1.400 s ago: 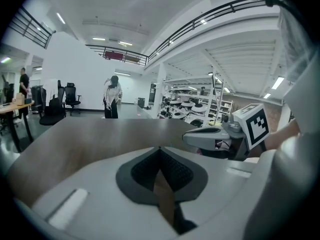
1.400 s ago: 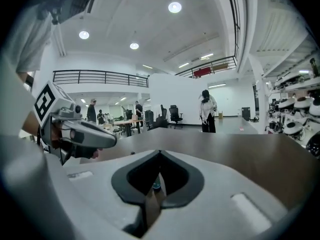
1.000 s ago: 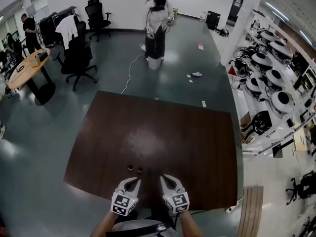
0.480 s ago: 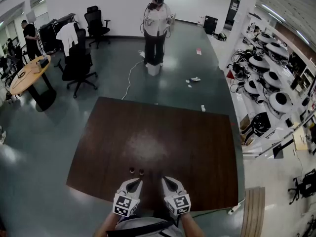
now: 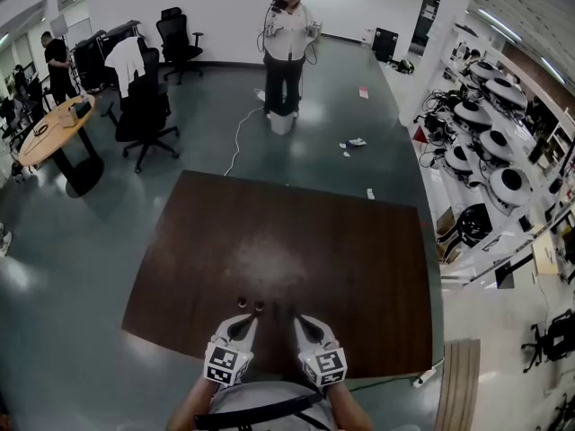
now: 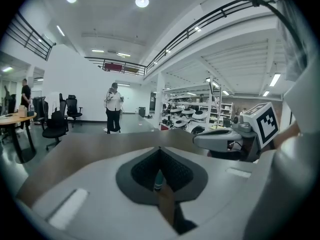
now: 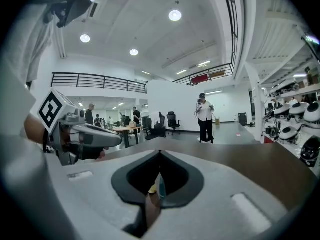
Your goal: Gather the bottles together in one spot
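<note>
Two small bottles (image 5: 241,302) (image 5: 260,306) stand close together on the dark brown table (image 5: 341,250), near its front edge. My left gripper (image 5: 246,321) hovers just behind them, jaws shut and empty. In the left gripper view a teal-capped bottle (image 6: 158,180) shows through the gap below the closed left gripper (image 6: 160,149). My right gripper (image 5: 301,322) sits a little right of the bottles, also shut on nothing. Past the closed right gripper (image 7: 160,153), the right gripper view shows a yellow cap (image 7: 152,189) and a teal cap (image 7: 161,185).
A person (image 5: 287,43) stands on the floor beyond the table's far edge, with a white bucket (image 5: 280,122) and a cable at their feet. Office chairs (image 5: 144,115) and a round wooden table (image 5: 49,133) are at the left. Shelves of white machines (image 5: 503,142) line the right.
Both grippers and the bottles keep their places. The person beyond the table has turned round to face this way.
</note>
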Tool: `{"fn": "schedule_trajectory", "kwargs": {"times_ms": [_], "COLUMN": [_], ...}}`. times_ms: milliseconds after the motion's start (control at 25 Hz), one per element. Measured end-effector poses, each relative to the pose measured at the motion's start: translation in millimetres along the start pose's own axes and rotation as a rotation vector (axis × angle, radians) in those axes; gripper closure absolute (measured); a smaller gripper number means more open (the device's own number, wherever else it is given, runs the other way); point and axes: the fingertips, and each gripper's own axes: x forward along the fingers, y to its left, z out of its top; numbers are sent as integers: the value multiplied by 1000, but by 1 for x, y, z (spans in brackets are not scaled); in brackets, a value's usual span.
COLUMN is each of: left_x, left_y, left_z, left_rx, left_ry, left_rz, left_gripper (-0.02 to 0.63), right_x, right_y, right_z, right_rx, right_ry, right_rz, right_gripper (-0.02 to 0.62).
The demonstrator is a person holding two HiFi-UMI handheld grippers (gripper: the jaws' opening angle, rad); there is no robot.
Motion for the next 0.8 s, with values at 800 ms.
{"fn": "schedule_trajectory", "kwargs": {"times_ms": [800], "left_x": [-1], "left_y": [-3], "left_z": [4], "left_rx": [11], "left_ry": [6], "left_rz": [-1], "left_gripper": [606], "right_x": [0], "right_y": [2], "right_z": [0], "right_rx": [11], "right_ry": [-3], "right_rz": [7], "right_gripper": [594]}}
